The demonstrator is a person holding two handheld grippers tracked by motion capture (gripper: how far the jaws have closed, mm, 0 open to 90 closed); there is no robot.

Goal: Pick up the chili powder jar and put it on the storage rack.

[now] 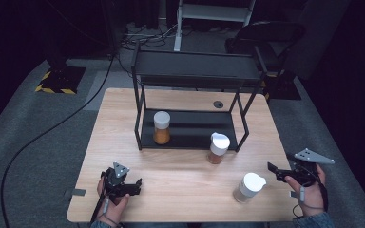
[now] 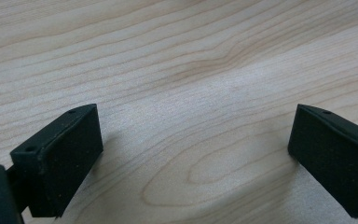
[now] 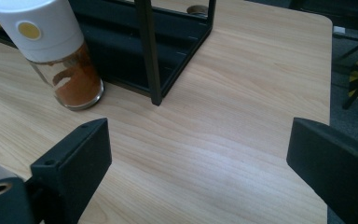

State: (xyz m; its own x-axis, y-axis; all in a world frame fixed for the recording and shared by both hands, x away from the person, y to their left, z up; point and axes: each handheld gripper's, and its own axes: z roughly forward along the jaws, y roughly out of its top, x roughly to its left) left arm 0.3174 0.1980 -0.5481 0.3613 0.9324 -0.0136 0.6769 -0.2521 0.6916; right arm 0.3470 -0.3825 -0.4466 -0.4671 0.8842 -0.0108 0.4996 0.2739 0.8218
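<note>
Near right gripper (image 1: 276, 172): beige spice jar (image 1: 248, 187); jaws open, empty.

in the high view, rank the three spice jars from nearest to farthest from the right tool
1. Pale spice jar, on the table just left of the right tool.
2. Brown spice jar, standing in front of the black rack, near its right leg.
3. Orange spice jar, on the rack's lower shelf, left side.

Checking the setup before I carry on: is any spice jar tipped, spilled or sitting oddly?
Nothing is spilled or tipped. All three spice jars stand upright: one on the rack's lower shelf, one just in front of the rack, one near the right gripper. Only the first is shelved.
</note>
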